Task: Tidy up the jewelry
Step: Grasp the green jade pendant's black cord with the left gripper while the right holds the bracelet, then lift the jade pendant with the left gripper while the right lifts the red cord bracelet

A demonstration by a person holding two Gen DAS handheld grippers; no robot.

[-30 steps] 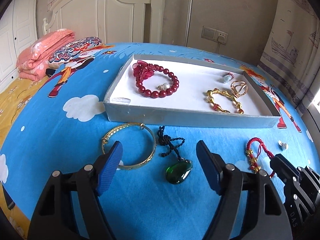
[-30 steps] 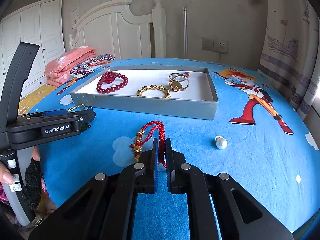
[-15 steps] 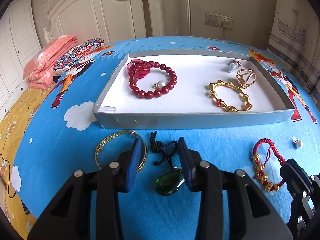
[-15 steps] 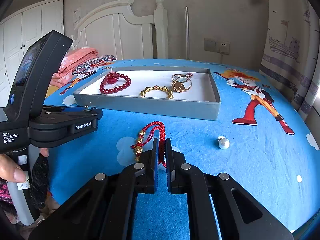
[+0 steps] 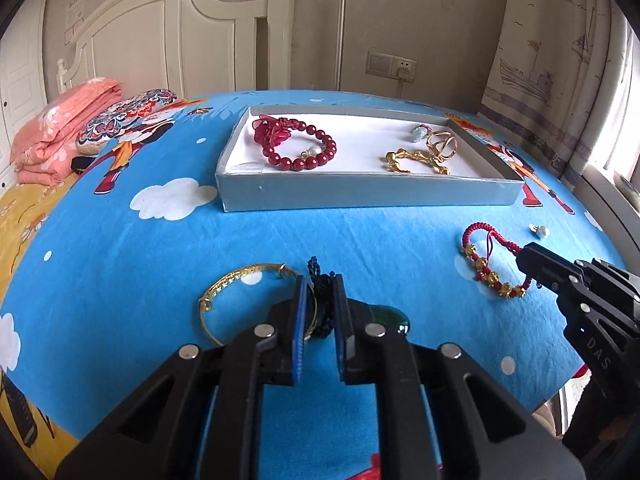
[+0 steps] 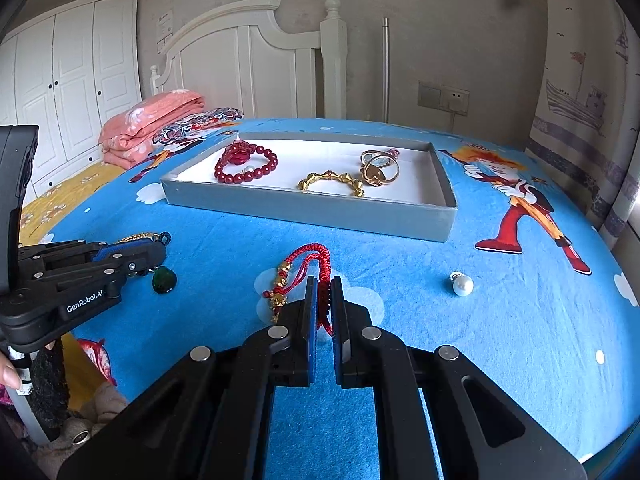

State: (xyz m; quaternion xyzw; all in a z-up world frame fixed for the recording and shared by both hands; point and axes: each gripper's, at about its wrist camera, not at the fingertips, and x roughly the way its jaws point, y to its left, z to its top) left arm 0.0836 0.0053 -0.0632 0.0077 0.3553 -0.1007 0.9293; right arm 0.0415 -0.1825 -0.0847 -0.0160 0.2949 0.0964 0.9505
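My left gripper (image 5: 320,280) is shut on the knotted black cord (image 5: 322,296) of a green pendant (image 5: 390,316), low over the blue bedsheet. In the right wrist view the green pendant (image 6: 164,280) sits just under the left gripper (image 6: 154,252). A gold bangle (image 5: 240,276) lies beside the left finger, partly hidden by it. My right gripper (image 6: 321,280) is shut on the red cord bracelet (image 6: 308,256) with gold beads, which rests on the sheet. The grey tray (image 5: 360,196) holds a red bead bracelet (image 5: 300,148), a gold link bracelet (image 5: 416,160) and gold rings (image 5: 440,144).
A loose pearl (image 6: 463,285) lies on the sheet right of the right gripper. Folded pink bedding (image 5: 60,136) and a patterned pillow (image 5: 124,120) sit at the far left by the white headboard. A curtain (image 6: 580,80) hangs on the right. A hand (image 6: 10,372) holds the left gripper's handle.
The left gripper's jaws went from wide open to shut on the black cord and it moved forward over the pendant. The right gripper stayed still, shut on the red cord bracelet.
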